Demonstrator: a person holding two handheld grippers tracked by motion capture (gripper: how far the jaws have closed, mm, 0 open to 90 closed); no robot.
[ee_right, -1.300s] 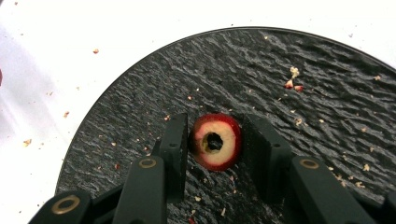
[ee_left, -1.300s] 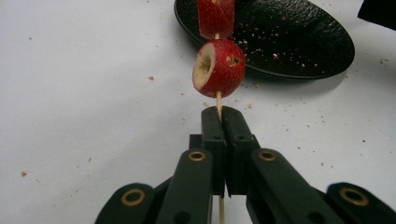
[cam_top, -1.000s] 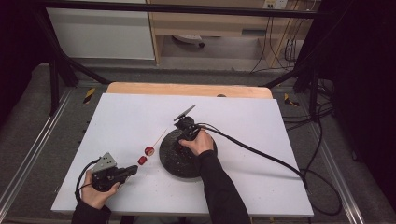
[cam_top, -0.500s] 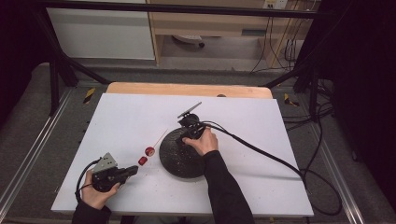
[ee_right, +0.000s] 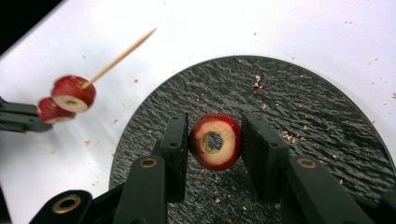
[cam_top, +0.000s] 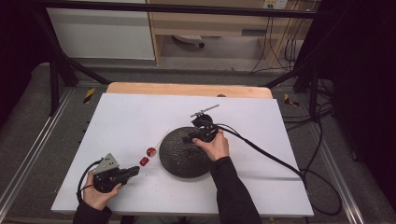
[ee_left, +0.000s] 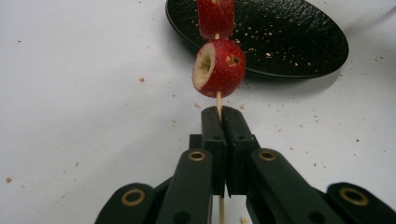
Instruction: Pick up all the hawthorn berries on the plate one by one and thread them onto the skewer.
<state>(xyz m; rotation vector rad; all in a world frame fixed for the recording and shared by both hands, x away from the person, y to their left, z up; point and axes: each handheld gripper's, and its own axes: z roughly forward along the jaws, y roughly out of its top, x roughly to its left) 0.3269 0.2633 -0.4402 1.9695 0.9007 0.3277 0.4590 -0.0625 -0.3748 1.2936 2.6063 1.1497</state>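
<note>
left claw [ee_left: 219, 114] is clamped fully shut on the blunt end of a thin wooden skewer [ee_left: 218, 99], low over the white worktop [cam_top: 126, 116] at the near-left. 2 red cored fruit slices are threaded on it: the nearer slice [ee_left: 219, 67] sits just past the claw tips, the second slice [ee_left: 215, 16] right behind it. in the high view the skewer's [cam_top: 161, 139] long axis runs from the left claw [cam_top: 132, 171] up and away toward the far right, with its bare pointed tip ending just beside the left rim of the round black textured plate [cam_top: 184, 151].

right claw [ee_right: 215, 140] is closed on a third red fruit ring with a pale cored centre [ee_right: 215, 141], the pads pressing its 2 red sides, hole facing the camera. it hangs above the plate [ee_right: 299, 107], not resting on it. in the high view the right claw [cam_top: 201, 135] is over the plate's far edge.

key relation: from the right claw the skewer tip [ee_right: 152, 31] lies up and to the left, near but apart, pointing away and to the right. judgement: the next move needs the ring's hole lined up along the skewer axis, then slid onto the point. the right hand [cam_top: 215, 147] is the nearer 1 to the tip; the left only has to hold steady. risk: the hole is small, so a tilt would miss it or split the ring.
</note>
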